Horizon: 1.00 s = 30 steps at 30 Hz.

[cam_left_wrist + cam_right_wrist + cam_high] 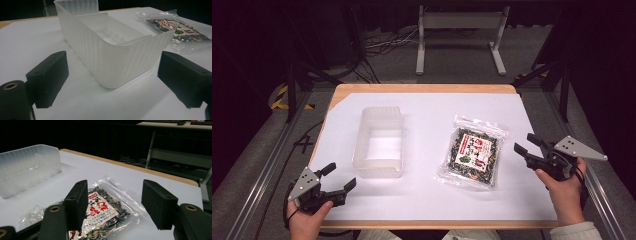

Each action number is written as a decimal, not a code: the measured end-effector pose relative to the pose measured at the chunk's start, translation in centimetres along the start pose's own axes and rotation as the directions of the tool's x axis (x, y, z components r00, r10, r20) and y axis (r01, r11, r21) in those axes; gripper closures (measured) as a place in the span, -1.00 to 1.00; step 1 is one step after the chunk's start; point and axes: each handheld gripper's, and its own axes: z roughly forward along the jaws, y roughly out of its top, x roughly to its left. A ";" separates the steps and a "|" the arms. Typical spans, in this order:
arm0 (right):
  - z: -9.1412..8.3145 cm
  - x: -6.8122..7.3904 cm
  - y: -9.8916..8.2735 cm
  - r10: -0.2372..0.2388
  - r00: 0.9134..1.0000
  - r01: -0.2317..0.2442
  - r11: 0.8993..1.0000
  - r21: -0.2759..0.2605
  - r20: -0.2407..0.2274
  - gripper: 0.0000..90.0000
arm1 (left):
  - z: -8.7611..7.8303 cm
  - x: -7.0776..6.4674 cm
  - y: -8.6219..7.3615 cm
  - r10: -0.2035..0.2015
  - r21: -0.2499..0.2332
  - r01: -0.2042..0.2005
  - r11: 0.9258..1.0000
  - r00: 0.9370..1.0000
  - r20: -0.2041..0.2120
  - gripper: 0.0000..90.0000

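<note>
A translucent plastic bin (379,142) stands empty on the white table sheet, left of centre. A clear packet of dark dried food with a red-and-white label (472,154) lies flat to its right. My left gripper (339,176) rests open near the front left corner, its jaws pointing at the bin's near corner (117,62) with a gap between. My right gripper (527,142) hovers open at the right edge, just beyond the packet's right side. Between its jaws the packet (105,216) lies below, untouched, and the bin (27,167) stands farther off.
The white sheet (427,195) covers a wooden table whose edge shows at the back (422,88) and front. A white metal frame (459,35) stands on the floor behind. Dark stands and cables flank the table.
</note>
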 end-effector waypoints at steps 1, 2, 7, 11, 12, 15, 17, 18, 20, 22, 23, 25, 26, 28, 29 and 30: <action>0.1 -0.1 0.2 -0.006 1.000 0.006 1.000 0.009 0.000 -0.14 | 0.0 -0.1 0.0 0.001 0.001 -0.001 1.000 1.000 0.002 -0.75; 0.3 -0.3 0.4 -0.009 1.000 0.009 1.000 0.015 0.000 -0.15 | 0.1 -0.1 0.0 0.003 0.006 -0.003 1.000 1.000 0.005 -0.73; 1.1 -1.1 1.1 -0.003 1.000 0.003 0.999 0.033 0.000 -0.15 | 0.2 -0.2 0.0 0.013 0.016 -0.013 1.000 1.000 0.007 -0.73; 2.1 -2.0 1.3 0.010 1.000 -0.010 0.998 0.054 -0.002 -0.15 | 0.2 -0.3 -0.1 0.011 0.016 -0.012 1.000 1.000 0.005 -0.74; 2.3 -2.2 1.4 0.004 1.000 -0.004 0.999 0.054 0.000 -0.15 | 0.2 -0.3 -0.1 0.011 0.016 -0.011 1.000 1.000 0.006 -0.74; 2.9 -2.7 1.6 0.012 1.000 -0.012 0.998 0.054 0.004 -0.16 | 0.2 -0.3 -0.1 0.012 0.021 -0.012 1.000 1.000 0.007 -0.74; 3.3 -3.0 1.7 0.009 1.000 -0.009 0.999 0.053 0.007 -0.17 | 0.3 -0.3 -0.1 0.017 0.025 -0.017 1.000 1.000 0.008 -0.73; 3.5 -3.1 1.8 0.013 1.000 -0.013 0.998 0.057 0.006 -0.18 | 0.3 -0.3 -0.1 0.019 0.028 -0.019 0.999 1.000 0.008 -0.73; 3.8 -3.4 1.9 0.013 1.000 -0.013 0.998 0.058 0.003 -0.18 | 0.3 -0.3 -0.1 0.021 0.031 -0.022 0.999 1.000 0.008 -0.72; 4.2 -3.7 2.1 0.014 1.000 -0.014 0.998 0.062 -0.001 -0.20 | 0.3 -0.3 -0.1 0.023 0.030 -0.024 0.999 1.000 0.008 -0.73; 4.4 -3.8 2.1 0.017 1.000 -0.016 0.998 0.061 -0.005 -0.20 | 0.3 -0.3 -0.2 0.020 0.029 -0.020 0.999 1.000 0.008 -0.73; 4.7 -4.0 2.2 0.022 1.000 -0.022 0.998 0.066 -0.006 -0.21 | 0.3 -0.3 -0.2 0.017 0.027 -0.017 0.999 1.000 0.009 -0.73; 4.9 -4.2 2.3 0.024 1.000 -0.024 0.998 0.065 -0.005 -0.21 | 0.3 -0.3 -0.2 0.016 0.027 -0.016 1.000 1.000 0.008 -0.74; 5.2 -4.4 2.5 0.035 0.999 -0.035 0.997 0.062 -0.004 -0.22 | 0.3 -0.3 -0.2 0.016 0.026 -0.016 1.000 1.000 0.008 -0.74; 5.3 -4.5 2.5 0.038 0.999 -0.037 0.998 0.060 -0.008 -0.22 | 0.3 -0.3 -0.2 0.016 0.026 -0.016 1.000 1.000 0.009 -0.75; 5.4 -4.6 2.5 0.039 0.999 -0.038 0.997 0.062 -0.007 -0.22 | 0.3 -0.3 -0.2 0.017 0.027 -0.017 0.999 1.000 0.010 -0.75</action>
